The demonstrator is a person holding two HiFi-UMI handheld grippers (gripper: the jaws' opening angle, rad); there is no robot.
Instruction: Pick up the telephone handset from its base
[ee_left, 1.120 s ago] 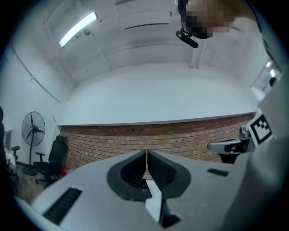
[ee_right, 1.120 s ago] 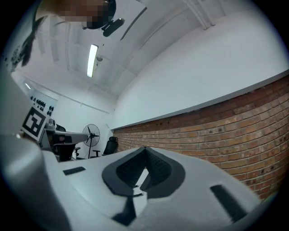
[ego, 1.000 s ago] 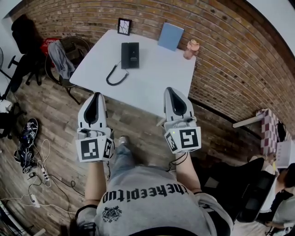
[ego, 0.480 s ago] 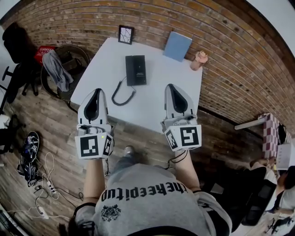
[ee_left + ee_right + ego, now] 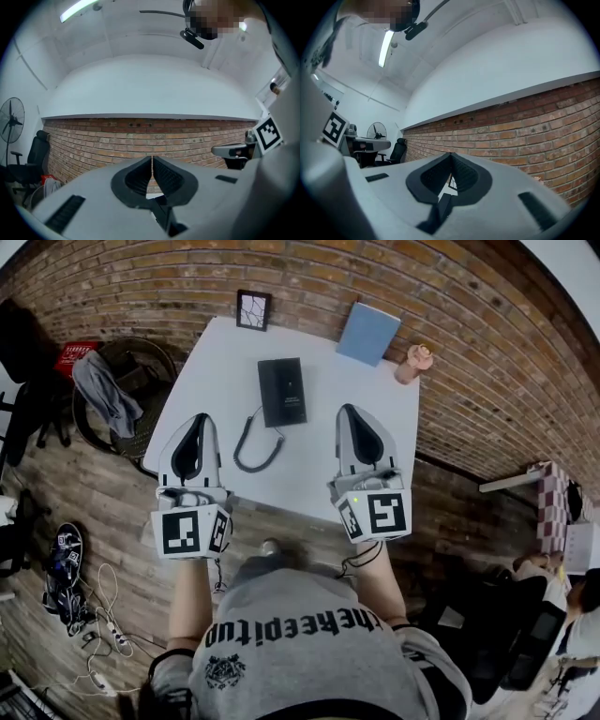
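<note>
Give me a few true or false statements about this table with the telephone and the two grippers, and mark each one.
The telephone lies on the white table, touched by neither gripper. True.
The left gripper has its jaws apart. False: they are together, with nothing between them.
The right gripper holds the coiled cord. False: it is shut and empty; the cord lies on the table.
A blue book leans at the brick wall. True.
In the head view, the picture frame stands right of the blue book. False: it stands left of it.
</note>
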